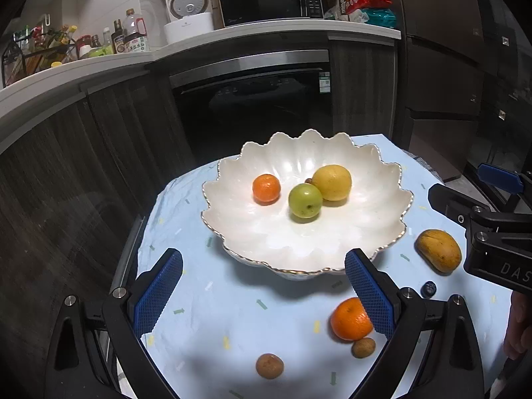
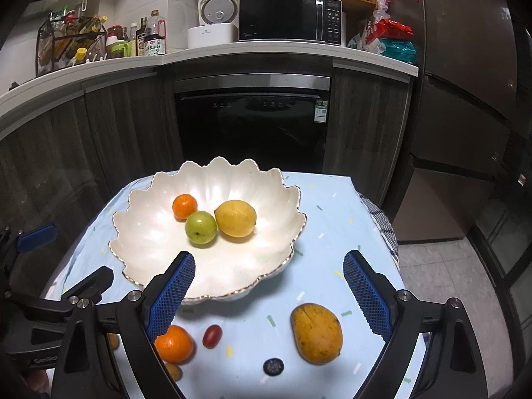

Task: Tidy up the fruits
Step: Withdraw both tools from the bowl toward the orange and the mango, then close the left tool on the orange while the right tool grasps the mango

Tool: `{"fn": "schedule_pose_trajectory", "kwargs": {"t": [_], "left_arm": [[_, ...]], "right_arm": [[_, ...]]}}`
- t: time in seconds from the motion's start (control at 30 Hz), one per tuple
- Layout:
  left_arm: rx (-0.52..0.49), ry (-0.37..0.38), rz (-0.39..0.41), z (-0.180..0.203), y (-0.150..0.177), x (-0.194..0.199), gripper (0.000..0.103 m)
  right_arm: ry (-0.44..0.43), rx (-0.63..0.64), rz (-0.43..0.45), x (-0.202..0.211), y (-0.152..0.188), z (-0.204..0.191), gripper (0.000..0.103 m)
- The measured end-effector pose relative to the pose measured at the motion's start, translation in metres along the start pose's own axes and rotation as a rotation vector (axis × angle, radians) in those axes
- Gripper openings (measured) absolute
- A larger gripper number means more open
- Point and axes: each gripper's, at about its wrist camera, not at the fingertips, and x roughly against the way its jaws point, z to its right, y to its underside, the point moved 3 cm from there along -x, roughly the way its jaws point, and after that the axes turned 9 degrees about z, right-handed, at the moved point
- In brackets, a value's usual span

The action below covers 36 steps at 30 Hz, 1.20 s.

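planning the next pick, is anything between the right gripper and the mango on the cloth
Nothing visible does. The mango lies alone on the cloth just ahead of the open right gripper; the bowl sits beyond it.

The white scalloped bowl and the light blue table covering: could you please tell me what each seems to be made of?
The white scalloped bowl looks like glazed ceramic: pearly glossy highlights and a thin gold rim. The light blue table covering looks like thin matte cloth or paper, wrinkled at its edges; which one is unclear.

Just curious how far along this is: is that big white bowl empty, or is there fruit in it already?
Partly filled. The bowl holds a small orange, a green fruit and a lemon; much bare white remains.
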Motion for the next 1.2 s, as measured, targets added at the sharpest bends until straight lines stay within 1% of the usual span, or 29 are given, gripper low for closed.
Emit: {"fn": "schedule_pose_trajectory", "kwargs": {"t": [0.37, 0.67, 0.83, 1.2], "left_arm": [[-0.04, 0.05, -0.009, 0.022, 0.011, 0.005, 0.1], [-0.097, 0.093, -0.027, 0.04, 0.025, 0.004, 0.1], [-0.112, 0.119, -0.043, 0.048, 0.032, 0.001, 0.099], [-0.118, 0.151, -0.088, 0.06, 0.045, -0.014, 0.098]], "right_arm": [[0.023, 0.012, -0.027, 0.008, 0.016, 0.012, 0.092], [0.016, 0.029, -0.077, 0.011, 0.041, 0.02, 0.091], [0.018, 0.027, -0.105, 0.009, 0.053, 0.025, 0.091], [0.024, 0.027, -0.145, -0.006, 0.068, 0.035, 0.091]]}}
